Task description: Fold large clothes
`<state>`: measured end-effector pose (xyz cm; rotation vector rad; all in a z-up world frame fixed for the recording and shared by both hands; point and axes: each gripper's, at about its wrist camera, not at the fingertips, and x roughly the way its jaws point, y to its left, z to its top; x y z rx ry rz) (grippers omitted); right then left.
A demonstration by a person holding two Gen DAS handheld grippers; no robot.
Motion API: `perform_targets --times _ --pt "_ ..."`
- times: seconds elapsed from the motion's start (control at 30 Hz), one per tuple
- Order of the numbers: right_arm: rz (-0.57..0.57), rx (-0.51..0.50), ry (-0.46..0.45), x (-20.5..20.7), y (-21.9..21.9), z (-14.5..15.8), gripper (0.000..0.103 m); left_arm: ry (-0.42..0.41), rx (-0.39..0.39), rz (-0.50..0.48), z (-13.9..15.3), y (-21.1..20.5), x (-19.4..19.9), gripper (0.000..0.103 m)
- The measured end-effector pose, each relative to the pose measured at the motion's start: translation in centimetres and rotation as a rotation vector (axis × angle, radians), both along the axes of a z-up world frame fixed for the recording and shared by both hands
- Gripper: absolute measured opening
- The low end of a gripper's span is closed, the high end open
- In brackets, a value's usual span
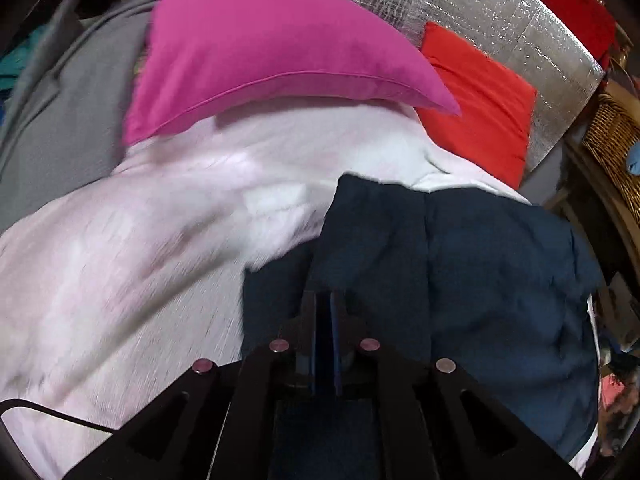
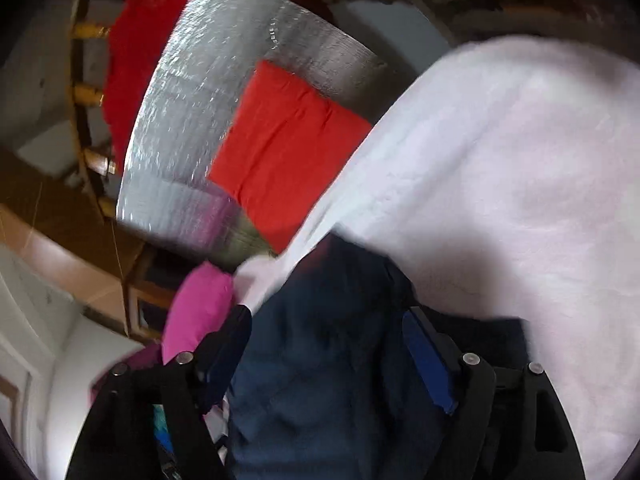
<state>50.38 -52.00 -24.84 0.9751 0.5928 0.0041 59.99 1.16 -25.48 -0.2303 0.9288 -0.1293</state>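
A dark blue garment lies crumpled on a white fleecy cover. In the left wrist view my left gripper has its blue pads pressed together, with the tips sunk into a fold of that garment. Seen from the right wrist, the same dark blue garment runs between the spread fingers of my right gripper. Its blue pads stand off the cloth on either side. The white cover fills the right of that view.
A magenta pillow rests at the far edge of the cover, and a grey garment lies left of it. A folded red cloth sits on a silver foil mat. A wicker basket stands at the right.
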Motion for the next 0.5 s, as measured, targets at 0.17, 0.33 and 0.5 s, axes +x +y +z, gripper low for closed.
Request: perform_targets --times 0.17,0.33,0.5 --pt "0.042 -0.112 0.045 -7.4 0.4 0.8 0.081 -0.008 0.019 0.094 2.1 0.2 -7.5 0.007" --pt "0.045 -0.065 0.054 -14.0 1.8 -0.8 0.081 -0.004 -0.047 0.209 2.8 -0.6 -13.6 0.06" --pt "0.102 0.059 0.08 -16.7 5.1 -3.8 0.081 -0.021 -0.079 0.325 1.7 -0.2 -16.3 0.066"
